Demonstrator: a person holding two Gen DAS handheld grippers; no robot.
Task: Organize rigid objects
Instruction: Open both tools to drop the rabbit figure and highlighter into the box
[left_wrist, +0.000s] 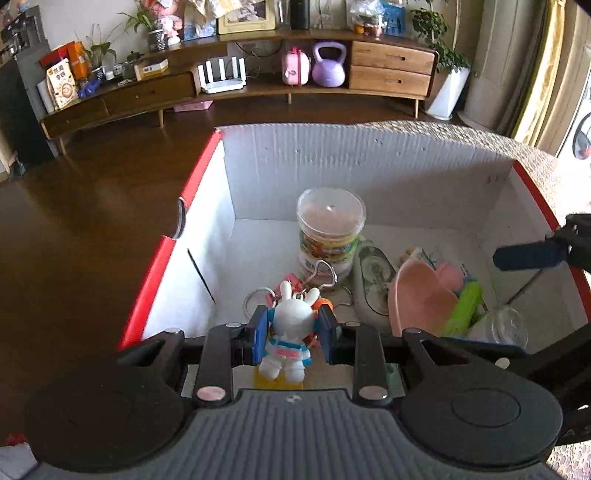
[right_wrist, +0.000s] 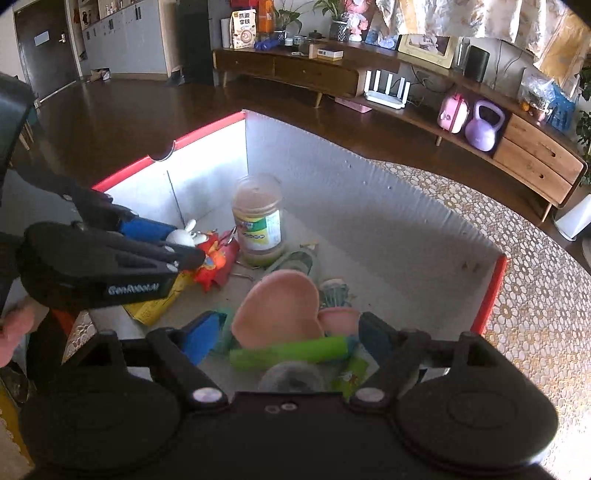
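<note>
Left gripper (left_wrist: 294, 334) clamps the light, stiff rabbit figurine (left_wrist: 290, 332) by its body, keyrings dangling ahead, while the right gripper (right_wrist: 291, 338) hangs unclenched.

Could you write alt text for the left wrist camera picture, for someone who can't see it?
The left gripper clamps a white rabbit figurine over a red-edged white box holding a jar, a pink heart-shaped dish and other small items.

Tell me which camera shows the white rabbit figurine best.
The left wrist view: the rabbit figurine sits centred between the left claw pads, whole body visible from behind. In the right wrist view only its head and ears peek past the left claw.
</note>
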